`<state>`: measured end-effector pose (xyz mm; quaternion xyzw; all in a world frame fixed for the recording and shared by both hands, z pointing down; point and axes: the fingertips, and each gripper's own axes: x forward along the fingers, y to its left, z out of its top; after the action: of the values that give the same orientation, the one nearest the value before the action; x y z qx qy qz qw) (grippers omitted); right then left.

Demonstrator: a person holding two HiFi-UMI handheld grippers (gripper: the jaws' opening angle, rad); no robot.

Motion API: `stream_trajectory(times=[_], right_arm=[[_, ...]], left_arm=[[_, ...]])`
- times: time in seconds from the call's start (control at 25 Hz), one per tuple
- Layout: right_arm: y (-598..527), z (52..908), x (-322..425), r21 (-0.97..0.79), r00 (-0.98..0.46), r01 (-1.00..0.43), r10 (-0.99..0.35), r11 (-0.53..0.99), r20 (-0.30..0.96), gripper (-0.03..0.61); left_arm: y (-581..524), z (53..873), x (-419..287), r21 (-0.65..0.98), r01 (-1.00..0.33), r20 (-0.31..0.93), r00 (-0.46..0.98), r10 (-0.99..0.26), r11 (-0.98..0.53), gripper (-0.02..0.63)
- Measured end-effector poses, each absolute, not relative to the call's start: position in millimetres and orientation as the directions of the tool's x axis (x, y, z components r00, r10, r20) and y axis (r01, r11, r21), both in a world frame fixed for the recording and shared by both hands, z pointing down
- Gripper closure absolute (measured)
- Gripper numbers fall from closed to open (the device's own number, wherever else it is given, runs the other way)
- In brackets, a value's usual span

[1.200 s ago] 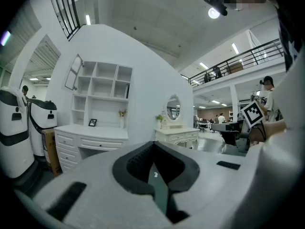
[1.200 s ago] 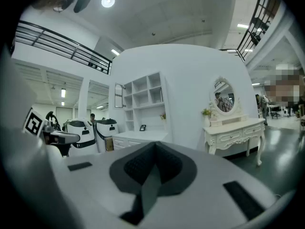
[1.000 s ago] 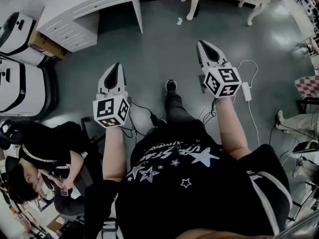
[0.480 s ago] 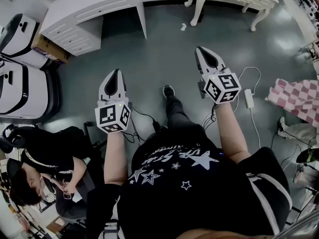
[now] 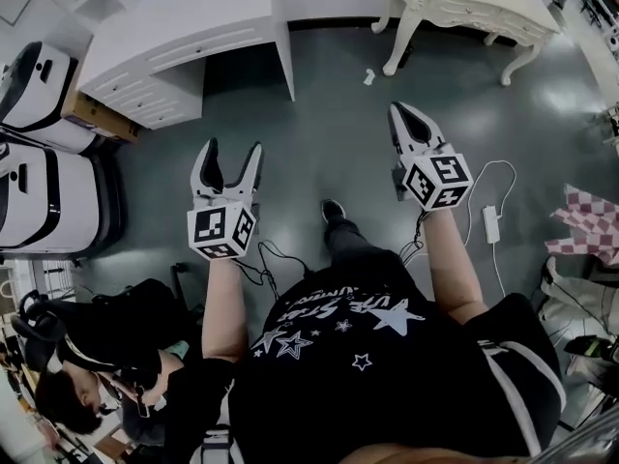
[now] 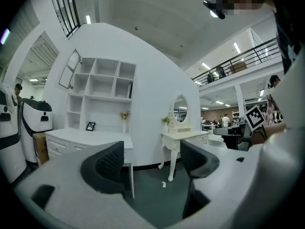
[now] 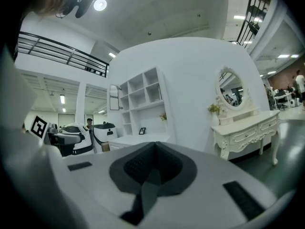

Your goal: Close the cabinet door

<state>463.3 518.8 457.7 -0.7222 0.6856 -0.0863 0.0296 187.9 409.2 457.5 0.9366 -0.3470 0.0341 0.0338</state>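
door (image 6: 70, 69) hung open on shelf unit (image 6: 102, 97), well ahead, up-left | left gripper (image 5: 232, 151) nearer, jaws had just been opening (nothing between) | right gripper (image 5: 401, 114) clenched, empty

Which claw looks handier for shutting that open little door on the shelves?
Probably the left gripper: its jaws have just been opening with nothing between, and it is nearer the white desk. The right gripper is shut. Both are far from the cabinet door.
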Motion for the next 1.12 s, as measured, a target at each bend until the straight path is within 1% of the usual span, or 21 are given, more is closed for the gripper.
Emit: stream_trajectory(times=[0.04, 0.16, 0.32, 0.56, 0.72, 0.84, 0.96, 1.12], right_arm=[[501.4, 458.1, 474.5, -0.164, 0.043, -0.985, -0.995, -0.057, 0.087, 0.574], [448.9, 455.4, 502.7, -0.173, 0.027, -0.984, -0.996, -0.042, 0.09, 0.574], [382.6, 444.0, 521.5, -0.166, -0.013, -0.986, -0.998, 0.001, 0.069, 0.574], [301.5, 445.4, 525.2, -0.199, -0.087, -0.977, -0.994, 0.072, 0.066, 0.574], [260.5, 456.3, 506.4, -0.218, -0.143, -0.968, -0.986, 0.121, 0.087, 0.574], [223.6, 456.2, 482.0, -0.202, -0.181, -0.966, -0.979, 0.161, 0.088, 0.574], [179.3, 450.0, 451.3, -0.183, -0.216, -0.963, -0.974, 0.199, 0.073, 0.574], [113.7, 443.1, 396.3, -0.157, -0.251, -0.958, -0.966, 0.239, 0.061, 0.574]], left_arm=[[394.0, 457.9, 196.5, 0.045, -0.657, 0.09, 0.753, -0.651, -0.753, 0.221], [351.8, 458.5, 220.6, 0.061, -0.667, 0.107, 0.744, -0.66, -0.742, 0.176], [300.3, 454.9, 238.9, 0.077, -0.69, 0.103, 0.723, -0.683, -0.719, 0.164], [247.8, 456.2, 236.6, 0.085, -0.74, 0.117, 0.672, -0.731, -0.667, 0.163], [220.0, 462.3, 205.2, 0.08, -0.783, 0.135, 0.621, -0.772, -0.616, 0.156], [182.6, 452.3, 160.3, 0.067, -0.827, 0.106, 0.562, -0.82, -0.558, 0.156], [144.3, 442.5, 117.4, 0.069, -0.855, 0.069, 0.519, -0.852, -0.515, 0.156], [91.9, 447.7, 66.5, 0.072, -0.866, 0.058, 0.499, -0.865, -0.495, 0.156]])
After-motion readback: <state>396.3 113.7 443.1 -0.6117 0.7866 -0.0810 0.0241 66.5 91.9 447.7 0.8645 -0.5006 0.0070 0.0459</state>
